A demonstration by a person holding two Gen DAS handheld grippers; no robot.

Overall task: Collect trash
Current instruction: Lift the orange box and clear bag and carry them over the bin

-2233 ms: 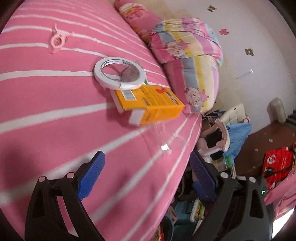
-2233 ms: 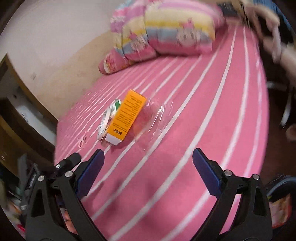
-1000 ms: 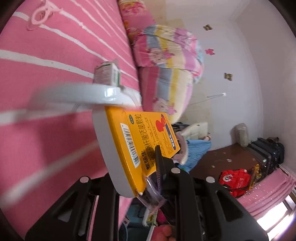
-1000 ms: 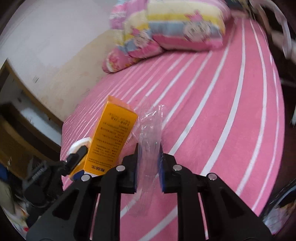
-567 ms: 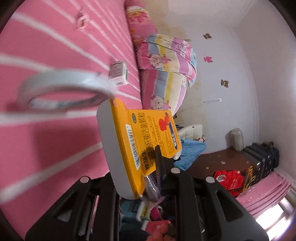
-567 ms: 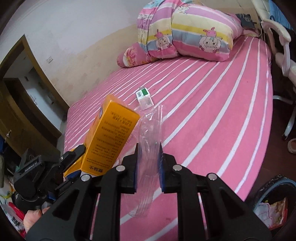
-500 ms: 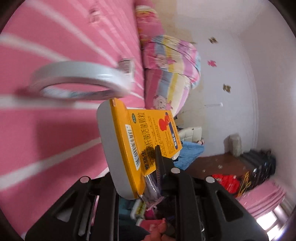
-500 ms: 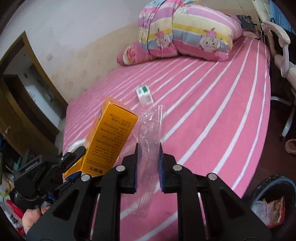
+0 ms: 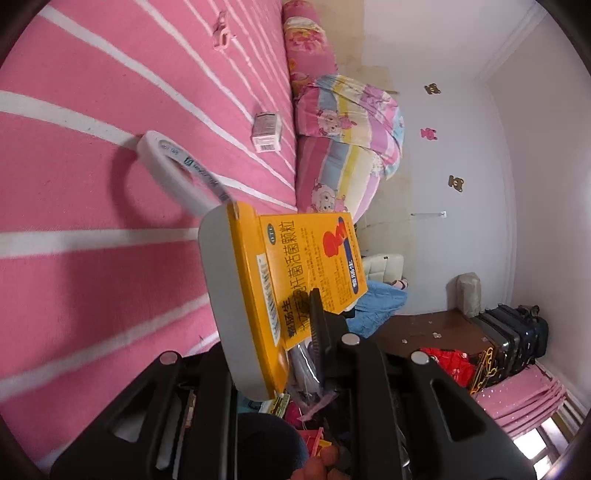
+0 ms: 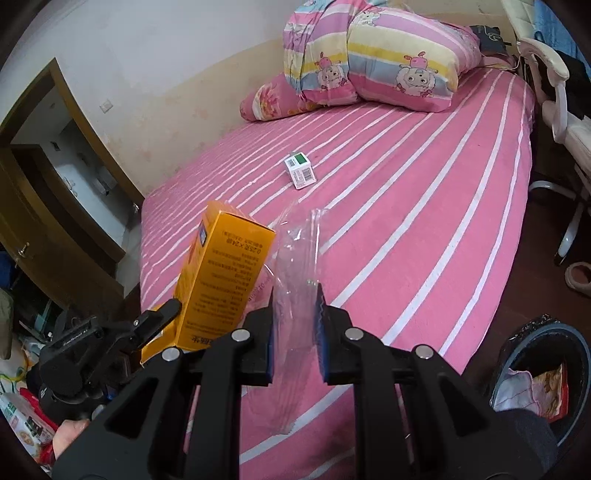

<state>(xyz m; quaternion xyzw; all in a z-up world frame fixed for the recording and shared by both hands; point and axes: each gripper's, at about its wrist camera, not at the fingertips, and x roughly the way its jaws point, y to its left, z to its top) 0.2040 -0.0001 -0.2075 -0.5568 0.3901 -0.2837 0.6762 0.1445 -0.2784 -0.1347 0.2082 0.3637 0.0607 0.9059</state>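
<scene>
My left gripper (image 9: 273,332) is shut on an orange medicine box (image 9: 295,280) and holds it above the pink striped bed (image 9: 74,177); the box also shows in the right wrist view (image 10: 221,280). My right gripper (image 10: 295,306) is shut on a clear plastic wrapper (image 10: 299,251) held above the bed, just right of the box. A small green and white box (image 10: 300,170) lies on the bed; it also shows in the left wrist view (image 9: 266,132). A white tape roll (image 9: 177,173) lies on the bed behind the orange box.
A dark trash bin (image 10: 543,373) with wrappers inside stands on the floor at the bed's right edge. Striped pillows (image 10: 388,59) lie at the bed's head. A white chair (image 10: 561,110) is at the right. A pink clip (image 9: 221,31) lies on the bed.
Both grippers have lifted higher off the bed with the box and the wrapper. The tape roll and the small box now lie farther below and behind.
</scene>
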